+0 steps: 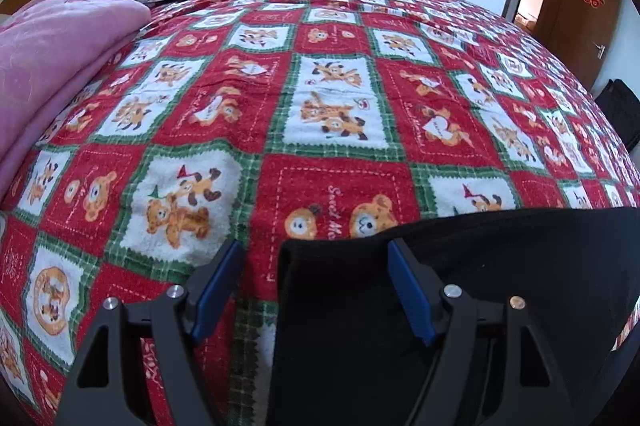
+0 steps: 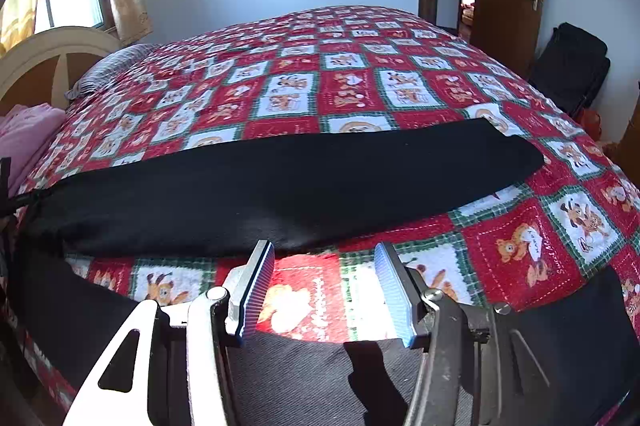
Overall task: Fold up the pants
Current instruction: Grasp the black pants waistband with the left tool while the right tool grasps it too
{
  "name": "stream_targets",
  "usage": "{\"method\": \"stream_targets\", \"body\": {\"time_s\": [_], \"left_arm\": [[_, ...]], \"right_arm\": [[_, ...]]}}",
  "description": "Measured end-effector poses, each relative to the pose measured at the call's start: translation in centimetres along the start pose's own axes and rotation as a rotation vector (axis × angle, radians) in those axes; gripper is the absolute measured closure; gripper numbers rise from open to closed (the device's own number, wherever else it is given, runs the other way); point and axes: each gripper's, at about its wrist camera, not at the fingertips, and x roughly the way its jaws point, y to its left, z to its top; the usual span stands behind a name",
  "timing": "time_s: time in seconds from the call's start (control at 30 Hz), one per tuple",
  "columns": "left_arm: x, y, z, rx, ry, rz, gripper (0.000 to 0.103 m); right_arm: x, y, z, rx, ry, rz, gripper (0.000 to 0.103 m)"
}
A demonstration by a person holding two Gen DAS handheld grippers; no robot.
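Spreading wide with nothing between them, the left gripper [image 1: 316, 286] fingers straddle the pants' [image 2: 280, 178] waist edge, while the right gripper [image 2: 326, 290] fingers gape empty just short of the legs. The black pants lie lengthwise across the bed [image 2: 352, 82], legs pointing right; their near portion is cut off by both views.

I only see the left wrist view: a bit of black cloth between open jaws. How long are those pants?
Observer: In the right wrist view, the black fabric pants lie as one long flat strip across the red patchwork quilt.
Operator: Is the other gripper holding them?
Observer: No. The right gripper is open, its jaws above the quilt at the pants' near edge, gripping nothing.
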Motion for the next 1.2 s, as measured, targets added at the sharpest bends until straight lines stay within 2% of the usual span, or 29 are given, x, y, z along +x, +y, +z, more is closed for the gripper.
{"method": "stream_targets", "body": {"time_s": [0.03, 0.07, 0.13, 0.2, 0.33, 0.4, 0.47, 0.63, 0.7, 0.77, 0.83, 0.87, 0.93, 1.0, 1.03, 1.1, 1.2], "left_arm": [[0.0, 0.0, 0.0, 0.008, 0.002, -0.001, 0.027], [0.0, 0.0, 0.1, 0.015, 0.005, 0.001, 0.027], [-0.1, 0.1, 0.0, 0.015, 0.001, 0.001, 0.028], [-0.6, -0.1, 0.0, 0.025, -0.032, -0.011, 0.041], [-1.3, -0.3, 0.1, 0.037, -0.083, -0.036, 0.042], [-1.0, -0.1, 0.1, 0.027, -0.07, -0.061, 0.055], [-0.4, -0.2, 0.1, 0.03, -0.037, -0.063, 0.055], [-0.4, 0.3, 0.1, 0.001, -0.043, -0.107, 0.061], [-0.5, 0.3, -0.2, 0.0, -0.053, -0.136, 0.075], [-0.5, 0.2, -0.2, 0.003, -0.057, -0.154, 0.081], [-0.5, 0.0, -0.2, 0.01, -0.056, -0.154, 0.082], [-0.4, 0.0, -0.2, 0.011, -0.055, -0.153, 0.082], [-0.3, 0.0, -0.2, 0.01, -0.052, -0.152, 0.082], [-0.2, 0.0, -0.2, 0.007, -0.048, -0.152, 0.082], [-0.2, 0.0, -0.2, 0.007, -0.047, -0.15, 0.082], [-0.1, 0.0, -0.2, 0.007, -0.046, -0.145, 0.08], [0.0, -0.1, -0.2, 0.01, -0.042, -0.133, 0.077]], "right_arm": [[0.2, -0.3, 0.1, 0.011, 0.006, 0.0, 0.05], [0.3, -0.6, 0.2, 0.019, 0.01, 0.0, 0.059], [0.4, -1.0, 0.4, 0.021, 0.013, -0.009, 0.067], [0.2, -1.4, 0.8, 0.019, 0.003, -0.016, 0.069], [-0.4, -2.7, 1.9, 0.022, -0.015, -0.047, 0.07], [-0.7, -3.7, 2.6, 0.033, -0.023, -0.062, 0.07], [-0.9, -4.6, 3.4, 0.036, -0.036, -0.08, 0.07], [-0.6, -7.9, 5.8, 0.058, -0.056, -0.145, 0.07], [0.0, -9.7, 6.9, 0.102, -0.039, -0.151, 0.07], [0.6, -11.7, 8.0, 0.142, -0.032, -0.166, 0.071], [1.5, -13.5, 9.1, 0.16, -0.032, -0.194, 0.072], [2.0, -14.4, 9.8, 0.173, -0.041, -0.196, 0.072], [3.0, -15.9, 10.8, 0.195, -0.052, -0.14, 0.072], [4.6, -17.3, 11.8, 0.221, -0.023, -0.088, 0.066], [5.3, -17.6, 12.2, 0.215, -0.005, -0.087, 0.057], [6.7, -18.0, 12.9, 0.202, 0.017, -0.095, 0.055], [9.6, -18.2, 13.7, 0.176, 0.097, -0.107, 0.05]]}}
